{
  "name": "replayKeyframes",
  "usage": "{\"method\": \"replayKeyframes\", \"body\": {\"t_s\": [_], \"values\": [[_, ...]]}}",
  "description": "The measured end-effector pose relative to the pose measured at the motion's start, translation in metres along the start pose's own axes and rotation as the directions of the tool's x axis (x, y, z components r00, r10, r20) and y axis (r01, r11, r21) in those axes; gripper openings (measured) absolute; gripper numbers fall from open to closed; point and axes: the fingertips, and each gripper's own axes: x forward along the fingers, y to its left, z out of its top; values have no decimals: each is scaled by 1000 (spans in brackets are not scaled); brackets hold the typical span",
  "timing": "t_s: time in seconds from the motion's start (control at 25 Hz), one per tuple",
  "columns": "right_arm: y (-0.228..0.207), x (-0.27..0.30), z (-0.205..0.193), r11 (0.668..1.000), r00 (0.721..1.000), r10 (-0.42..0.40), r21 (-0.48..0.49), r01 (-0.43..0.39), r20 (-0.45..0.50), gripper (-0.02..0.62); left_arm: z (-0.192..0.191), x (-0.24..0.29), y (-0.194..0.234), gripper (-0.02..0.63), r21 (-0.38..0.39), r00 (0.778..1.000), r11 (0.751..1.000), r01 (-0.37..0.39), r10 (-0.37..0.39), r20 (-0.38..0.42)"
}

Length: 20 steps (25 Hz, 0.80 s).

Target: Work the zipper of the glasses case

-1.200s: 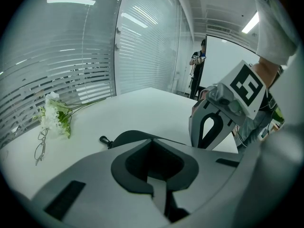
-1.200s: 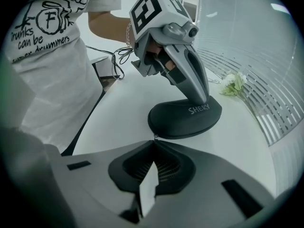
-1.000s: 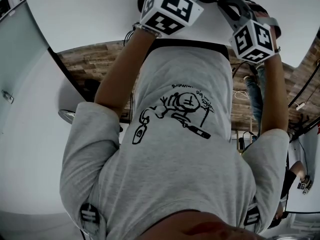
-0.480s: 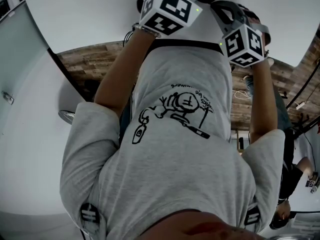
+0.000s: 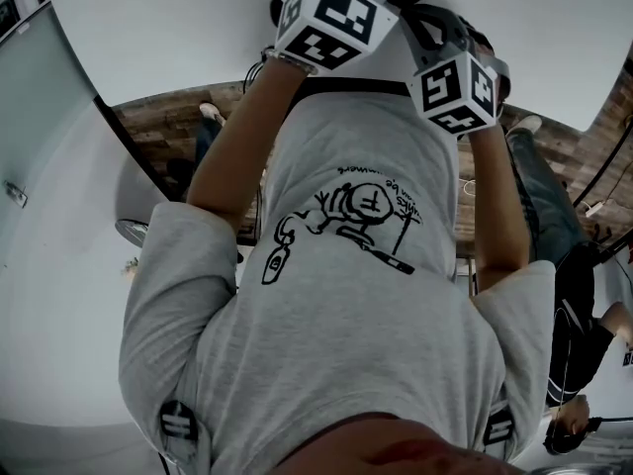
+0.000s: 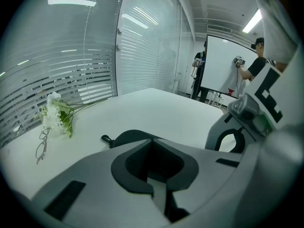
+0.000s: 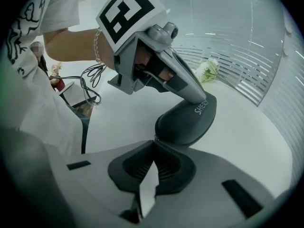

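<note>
Glasses case [image 7: 187,120], dark hard shell with pale lettering, lying on white table [image 7: 237,127] between the two grippers. Left gripper [image 7: 201,99]: jaws drawn together into a single beak, tips gripping the case at its upper far end; carried from above by a hand with a chain bracelet [image 7: 97,44] at the wrist. Right gripper [image 7: 154,142]: jaws narrowed to a pinch, tips closed on the zipper [image 7: 155,137] at the case's near edge, with a sliver of table showing between the pads lower down. Small clip [image 6: 105,139] at one end of the case. Also on table: white flowers [image 6: 56,118], spectacles [image 6: 42,146] just beside them, both well apart from the case. Head view: grey printed T-shirt [image 5: 346,295], both marker cubes close together over the table.
</note>
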Motion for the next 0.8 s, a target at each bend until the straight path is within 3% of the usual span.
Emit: {"method": "replayKeyframes", "body": {"t_s": [0.2, 0.44, 0.8], "values": [[12, -1, 6, 994, 998, -59, 98, 56, 20, 17, 0, -9, -6, 21, 13, 1000, 1000, -11, 11, 4], [20, 0, 6, 990, 994, -105, 100, 103, 15, 35, -3, -16, -8, 21, 9, 999, 1000, -13, 12, 30], [-9, -29, 9, 974, 984, -172, 157, 164, 39, 51, 12, -43, 15, 21, -101, 992, 993, -63, 74, 106]]}}
